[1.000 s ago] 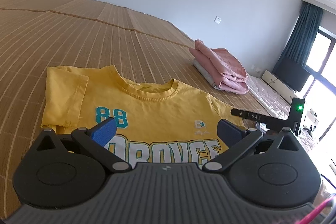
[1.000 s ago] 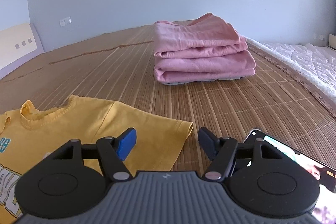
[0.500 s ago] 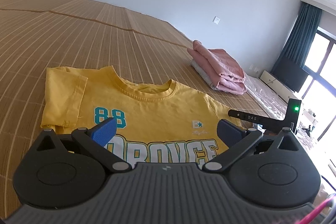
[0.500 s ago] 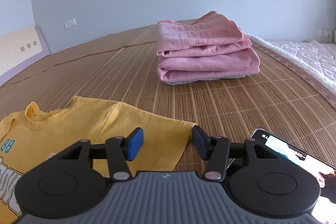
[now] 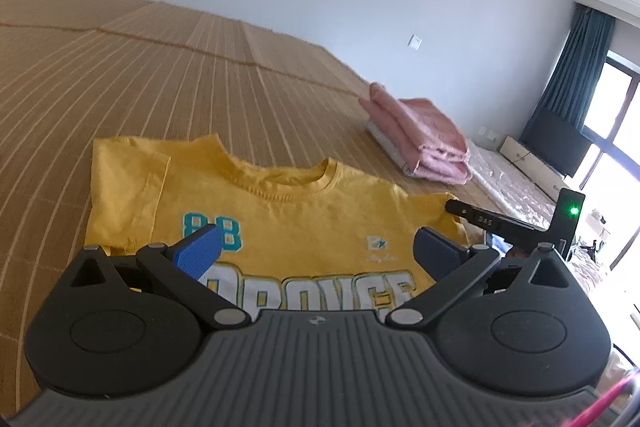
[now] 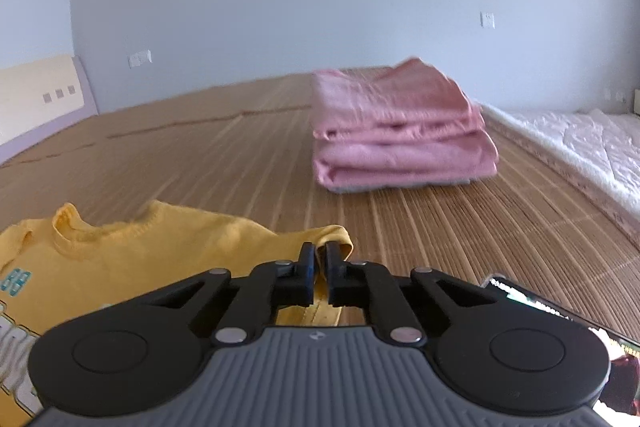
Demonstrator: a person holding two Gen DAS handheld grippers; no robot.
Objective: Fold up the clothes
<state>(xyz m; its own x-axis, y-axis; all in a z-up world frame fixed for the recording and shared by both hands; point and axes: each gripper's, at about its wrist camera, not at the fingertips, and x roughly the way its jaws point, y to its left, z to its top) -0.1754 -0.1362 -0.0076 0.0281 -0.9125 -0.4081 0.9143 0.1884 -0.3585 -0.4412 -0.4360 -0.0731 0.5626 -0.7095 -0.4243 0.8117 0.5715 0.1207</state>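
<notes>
- The yellow T-shirt (image 5: 280, 211) is lying face up and nearly flat on the bamboo mat (image 5: 120, 75), with its collar pointing away from the grippers.
- One sleeve (image 5: 124, 195) is already lying folded over the body of the shirt.
- The right gripper (image 6: 319, 267) is clenching its jaws on the edge of the other sleeve (image 6: 336, 241), which is lifting a little from the mat.
- The left gripper (image 5: 316, 251) is hovering over the printed chest with its jaws released and holding nothing.
- A pink folded pile (image 6: 400, 131) is sitting well apart, so it seems finished.
- In my judgement the folding is only beginning: the second sleeve and the body fold are remaining.
</notes>
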